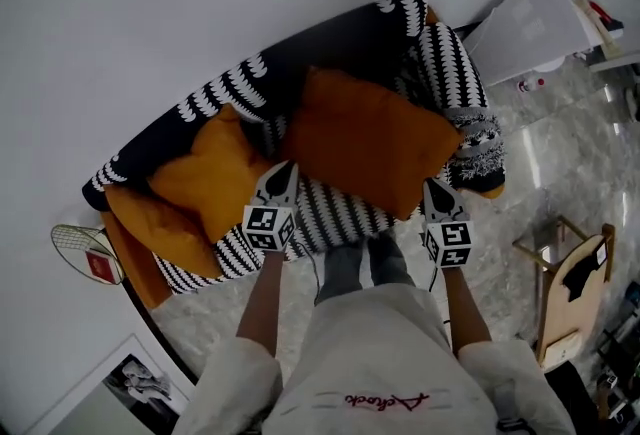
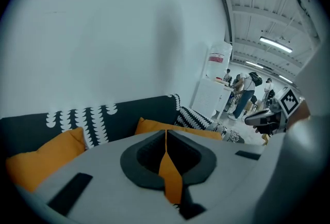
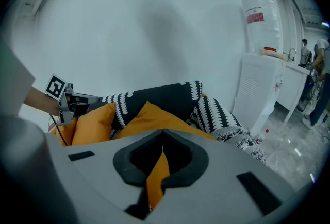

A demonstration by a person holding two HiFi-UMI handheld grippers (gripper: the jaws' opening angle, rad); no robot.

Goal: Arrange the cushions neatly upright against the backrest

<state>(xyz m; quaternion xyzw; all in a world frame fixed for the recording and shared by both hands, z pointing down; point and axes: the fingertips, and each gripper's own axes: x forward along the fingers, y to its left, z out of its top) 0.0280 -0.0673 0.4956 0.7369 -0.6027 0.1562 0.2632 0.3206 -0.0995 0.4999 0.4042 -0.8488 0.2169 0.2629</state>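
A black sofa with a white-patterned backrest [image 1: 330, 38] holds a big dark-orange cushion [image 1: 365, 138] that lies tilted on the seat. My left gripper [image 1: 284, 171] is shut on its left edge. My right gripper [image 1: 433, 185] is shut on its lower right edge. In both gripper views orange fabric shows between the closed jaws of the left gripper [image 2: 165, 131] and the right gripper [image 3: 163, 132]. The cushion [image 3: 149, 115] rises just beyond them. A lighter orange cushion [image 1: 210, 173] leans at the left, and another orange one [image 1: 135, 223] hangs over the sofa's left end.
A black-and-white patterned cushion [image 1: 450, 63] and a grey patterned one [image 1: 478, 148] sit at the sofa's right end. A white cabinet [image 1: 530, 18] stands behind on the right. A wooden rack [image 1: 575, 288], a racket [image 1: 85, 253] and a framed picture [image 1: 120, 383] are on the floor.
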